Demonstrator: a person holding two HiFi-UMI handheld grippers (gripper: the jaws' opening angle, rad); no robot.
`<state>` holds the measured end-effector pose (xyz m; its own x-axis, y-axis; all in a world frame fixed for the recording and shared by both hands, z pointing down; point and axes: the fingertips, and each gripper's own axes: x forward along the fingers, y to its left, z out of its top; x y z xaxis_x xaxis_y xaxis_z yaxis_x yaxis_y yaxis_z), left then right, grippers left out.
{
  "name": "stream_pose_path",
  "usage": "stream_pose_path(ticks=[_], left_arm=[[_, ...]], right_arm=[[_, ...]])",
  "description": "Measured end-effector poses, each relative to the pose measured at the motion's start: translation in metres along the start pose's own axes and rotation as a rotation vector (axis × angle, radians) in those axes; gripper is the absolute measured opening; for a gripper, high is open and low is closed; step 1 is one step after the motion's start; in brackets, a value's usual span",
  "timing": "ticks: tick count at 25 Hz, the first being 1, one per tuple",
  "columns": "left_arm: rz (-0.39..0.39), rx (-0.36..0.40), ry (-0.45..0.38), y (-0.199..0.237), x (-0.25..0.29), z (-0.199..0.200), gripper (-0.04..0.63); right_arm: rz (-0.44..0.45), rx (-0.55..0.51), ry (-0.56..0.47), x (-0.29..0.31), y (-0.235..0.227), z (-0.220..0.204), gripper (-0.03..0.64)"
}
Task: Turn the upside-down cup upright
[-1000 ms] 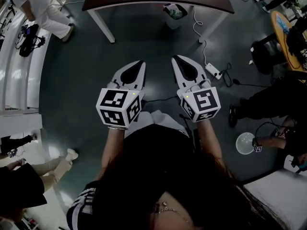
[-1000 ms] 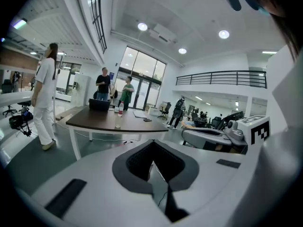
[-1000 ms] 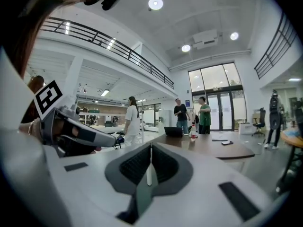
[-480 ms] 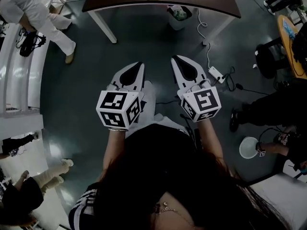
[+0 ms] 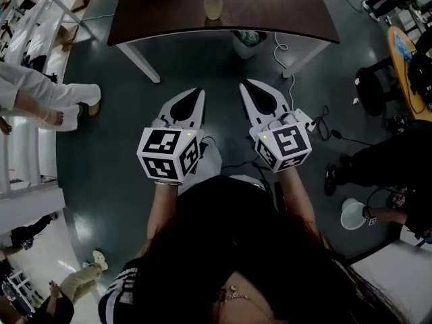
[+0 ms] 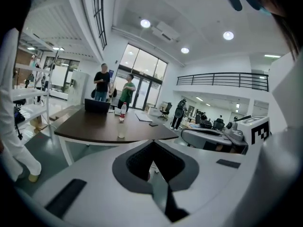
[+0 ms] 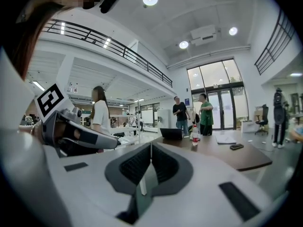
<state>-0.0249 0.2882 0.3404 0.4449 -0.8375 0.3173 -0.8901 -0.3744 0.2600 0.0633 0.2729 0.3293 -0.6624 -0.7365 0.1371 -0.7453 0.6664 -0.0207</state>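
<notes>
cup (image 5: pixel 213 7) sitting on surface (image 5: pixel 162 12) at 12 o'clock, contents unclear | left gripper (image 5: pixel 196 92) and right gripper (image 5: pixel 247 86) fingers pressing together, gripping nothing

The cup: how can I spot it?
Find the big dark brown table ahead. Near its front edge stands the cup, alone. It is short and pale, unlike the taller red-labelled bottle and the black laptop farther back.

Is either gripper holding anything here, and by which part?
Nothing is held. The left gripper and right gripper are both shut and empty; the cup sits on the table ahead, apart from both.
</notes>
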Motion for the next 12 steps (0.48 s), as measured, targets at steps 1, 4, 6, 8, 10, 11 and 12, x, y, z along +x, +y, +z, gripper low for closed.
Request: stream_pose_path(ticks=[1, 4, 6, 8, 10, 11, 12], left_arm=[[-0.007, 0.002, -0.002, 0.006, 0.007, 0.006, 0.003], [-0.019, 0.005, -0.006, 0.022, 0.025, 0.019, 0.003], [-0.025, 0.004, -0.001, 0.032, 0.034, 0.023, 0.003], [-0.031, 0.002, 0.002, 0.041, 0.042, 0.027, 0.003], [-0.033, -0.004, 0.003, 0.046, 0.050, 0.032, 0.003], [-0.033, -0.006, 0.006, 0.048, 0.054, 0.033, 0.003], [-0.034, -0.009, 0.011, 0.050, 0.058, 0.034, 0.003]], right_arm=[[-0.007, -0.001, -0.001, 0.009, -0.006, 0.003, 0.018], [-0.026, -0.006, -0.003, 0.034, -0.021, 0.009, 0.018], [-0.033, -0.009, -0.004, 0.047, -0.026, 0.012, 0.018], [-0.035, -0.010, -0.006, 0.058, -0.030, 0.016, 0.018], [-0.037, -0.009, -0.004, 0.067, -0.036, 0.018, 0.018], [-0.038, -0.008, 0.000, 0.070, -0.039, 0.018, 0.018], [-0.039, -0.007, 0.004, 0.073, -0.042, 0.017, 0.018]])
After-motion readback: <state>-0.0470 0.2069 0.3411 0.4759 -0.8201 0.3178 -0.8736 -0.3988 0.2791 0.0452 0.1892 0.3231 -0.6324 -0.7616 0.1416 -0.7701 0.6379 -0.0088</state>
